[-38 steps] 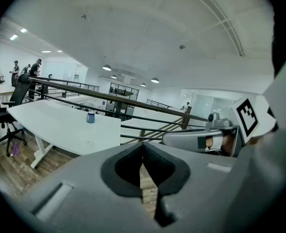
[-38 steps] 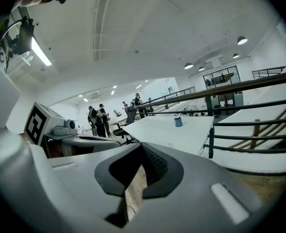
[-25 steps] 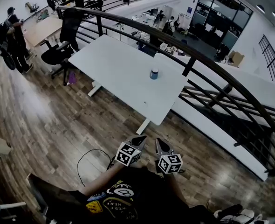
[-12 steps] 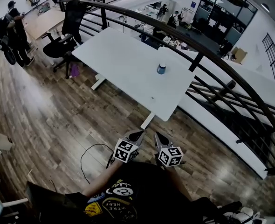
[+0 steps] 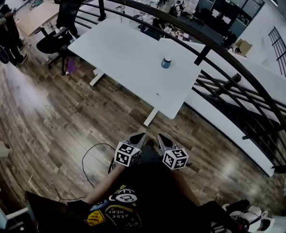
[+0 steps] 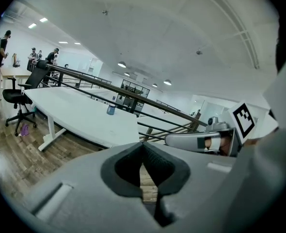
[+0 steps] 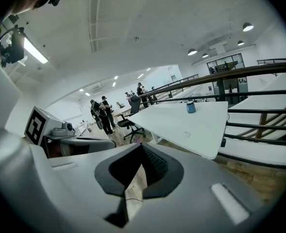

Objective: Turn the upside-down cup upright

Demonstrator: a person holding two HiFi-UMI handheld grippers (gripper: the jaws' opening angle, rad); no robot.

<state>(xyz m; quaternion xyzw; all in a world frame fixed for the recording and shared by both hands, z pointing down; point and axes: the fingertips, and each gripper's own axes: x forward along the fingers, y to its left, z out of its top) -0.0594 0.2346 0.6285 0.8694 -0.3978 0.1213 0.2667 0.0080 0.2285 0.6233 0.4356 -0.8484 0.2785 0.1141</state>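
A small blue cup stands upside down on the white table, near its far right edge; it also shows as the cup in the left gripper view and the cup in the right gripper view. My left gripper and right gripper hang side by side over the wooden floor, well short of the table's near corner. Both are shut with nothing between their jaws. In each gripper view the other gripper shows beside it: the right gripper and the left gripper.
A dark curved railing runs behind the table, with a drop beyond it. An office chair stands at the table's left end and several people stand at far left. A black cable lies on the floor.
Both grippers have moved together towards the table's near corner. The table and cup now sit closer and lower in the head view.
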